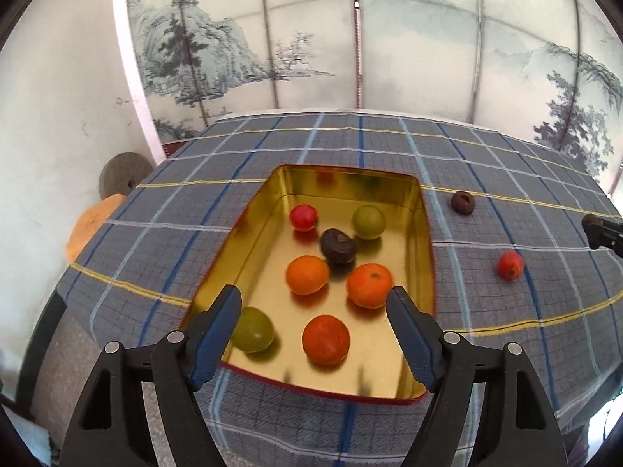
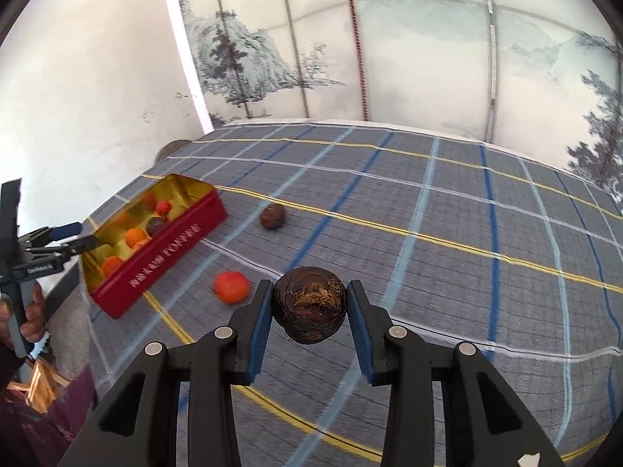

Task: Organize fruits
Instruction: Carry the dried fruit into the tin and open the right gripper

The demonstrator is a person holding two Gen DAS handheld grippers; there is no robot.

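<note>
Room: I see a painted landscape screen (image 1: 350, 39) behind a worktop (image 2: 447, 233) under a grey plaid cloth, woven, with blue, white and yellow lines.
Tin: red box (image 2: 163, 251) with a glossy gold inside (image 1: 350, 369), rectangular, low walls, on the cloth at the left side of the worktop.
Fruit in tin: seven pieces, namely two green (image 1: 253, 329), three orange (image 1: 325, 338), one small red (image 1: 303, 216) and one dark brown (image 1: 338, 246); all round and smooth-looking except the dull, wrinkled brown one.
Fruit outside: one small red fruit (image 2: 231, 286) and one brown fruit (image 2: 272, 216) lie on the cloth beside the tin, apart from each other.
Left tongs (image 1: 313, 299): released, jaws spread over the near end of the tin, nothing between the blue pads.
Right tongs (image 2: 308, 307): clenched on a brown, fibrous ball (image 2: 309, 305), lifted clear of the cloth, well to the right of the tin.
Step, my judgement: carry the ball to the tin and release it inside.
Risk 1: the ball is round and gripped only at its two sides; a jolt or a tilt of the tongs could let it roll out.
Risk 2: the gold floor looks slick; a high release could make the ball bounce, scatter the fruit or clear the low wall.
Risk 3: the two tongs may meet over the tin if I do not clear the left ones first.
</note>
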